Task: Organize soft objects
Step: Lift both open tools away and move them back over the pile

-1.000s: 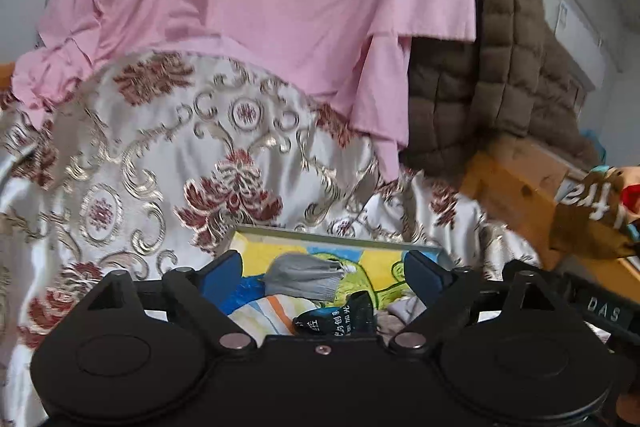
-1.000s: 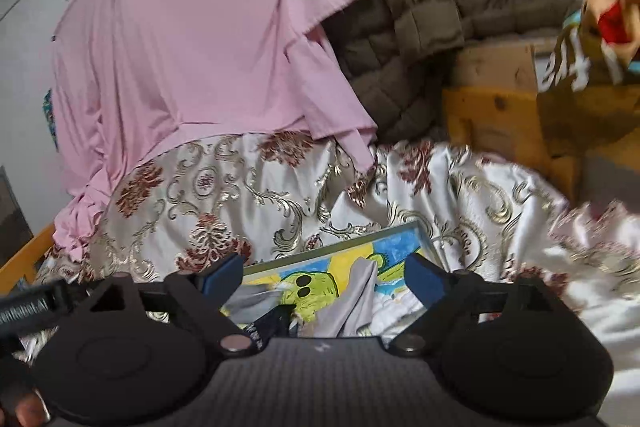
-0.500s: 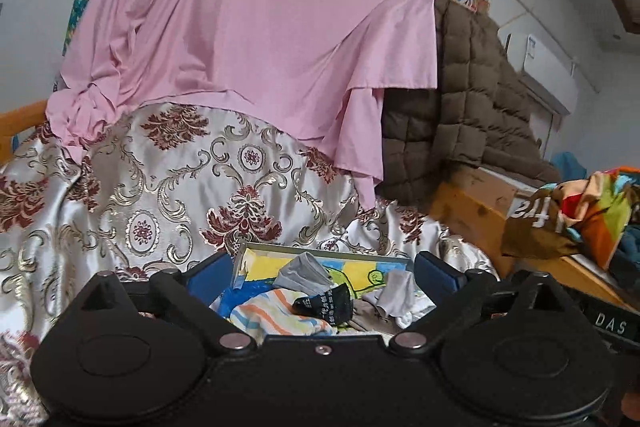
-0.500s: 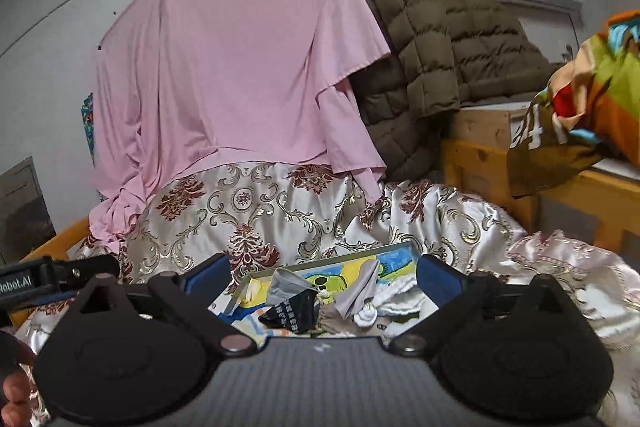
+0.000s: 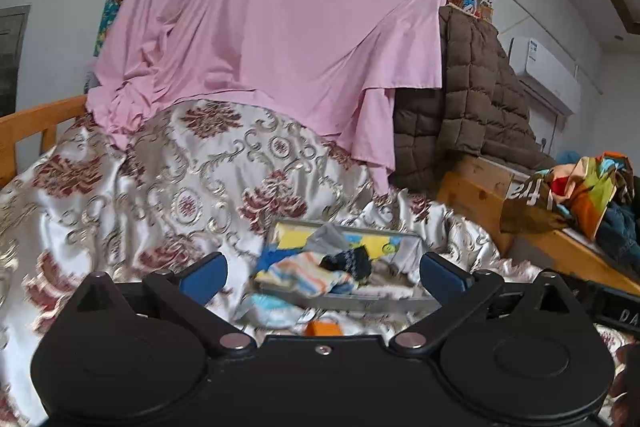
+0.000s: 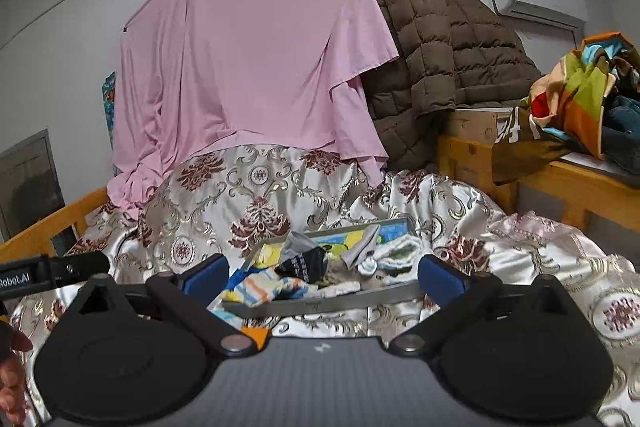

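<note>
**Risk: socks spill from an unsteady tray**

Both the left gripper (image 5: 320, 273) and right gripper (image 6: 322, 273) have just been opening; jaws stand wide, nothing between them. Beyond them, the tray (image 6: 320, 303) of loose socks (image 6: 272, 285) rests on the slippery bedspread (image 5: 192, 179). One sock overhangs the rim; a nudge could tip it out. Farther back hangs a pink sheet (image 5: 280, 27).

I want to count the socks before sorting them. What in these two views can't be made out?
- Tray contents: in both wrist views the socks overlap in a heap, so no count is possible.
- Orange object: in both views the gripper body hides most of it.
- Left view: the striped sock is blurred.
- Clothes pile on the wooden ledge: cut off by the right edge in both views.
</note>
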{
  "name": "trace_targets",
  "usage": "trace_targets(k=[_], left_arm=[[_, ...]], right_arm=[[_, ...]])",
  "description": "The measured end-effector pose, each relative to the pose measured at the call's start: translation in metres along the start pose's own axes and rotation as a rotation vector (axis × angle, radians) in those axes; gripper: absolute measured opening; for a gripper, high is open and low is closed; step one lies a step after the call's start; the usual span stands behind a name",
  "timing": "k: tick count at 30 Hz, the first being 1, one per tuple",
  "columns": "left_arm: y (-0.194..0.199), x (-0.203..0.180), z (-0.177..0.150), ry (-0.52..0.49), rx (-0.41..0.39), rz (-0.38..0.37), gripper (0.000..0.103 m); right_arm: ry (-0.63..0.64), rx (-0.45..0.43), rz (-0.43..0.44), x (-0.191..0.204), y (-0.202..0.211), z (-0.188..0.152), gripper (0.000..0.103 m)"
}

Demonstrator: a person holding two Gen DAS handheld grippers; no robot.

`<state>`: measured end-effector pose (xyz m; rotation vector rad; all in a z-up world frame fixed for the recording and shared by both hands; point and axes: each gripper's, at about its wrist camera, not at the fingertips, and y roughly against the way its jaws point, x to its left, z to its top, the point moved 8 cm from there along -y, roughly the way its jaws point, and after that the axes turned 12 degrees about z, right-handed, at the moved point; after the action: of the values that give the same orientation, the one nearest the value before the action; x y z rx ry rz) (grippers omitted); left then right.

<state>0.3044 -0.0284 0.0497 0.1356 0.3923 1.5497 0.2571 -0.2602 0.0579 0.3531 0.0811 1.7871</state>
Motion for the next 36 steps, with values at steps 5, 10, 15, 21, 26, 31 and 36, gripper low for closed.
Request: trace_targets(k=[5, 10, 15, 21, 26, 31, 36], left_arm=[[0.019, 0.020, -0.022, 0.013, 0.029, 0.039, 0.102], [0.041, 0.033, -0.043, 0.032, 0.061, 0.077, 0.102], [0.059, 0.038, -0.058, 0.011, 0.071, 0.093, 0.102], [0.074, 0.043, -0.073, -0.034, 0.082, 0.114, 0.102], [0.082, 0.052, -0.083, -0.079, 0.104, 0.139, 0.102], [0.089, 0.060, -0.089, -0.081, 0.115, 0.156, 0.102], [0.092, 0.059, -0.099, -0.129, 0.135, 0.180, 0.102]], right_arm=[[0.034, 0.029, 0.006, 0.017, 0.018, -0.019, 0.102], [0.054, 0.060, 0.017, 0.031, 0.031, -0.034, 0.102], [0.077, 0.086, 0.021, 0.041, 0.045, -0.050, 0.102], [0.111, 0.129, 0.021, 0.052, 0.057, -0.069, 0.102], [0.134, 0.161, 0.024, 0.061, 0.064, -0.082, 0.102], [0.158, 0.195, 0.026, 0.069, 0.067, -0.093, 0.102], [0.195, 0.248, 0.027, 0.077, 0.066, -0.107, 0.102]])
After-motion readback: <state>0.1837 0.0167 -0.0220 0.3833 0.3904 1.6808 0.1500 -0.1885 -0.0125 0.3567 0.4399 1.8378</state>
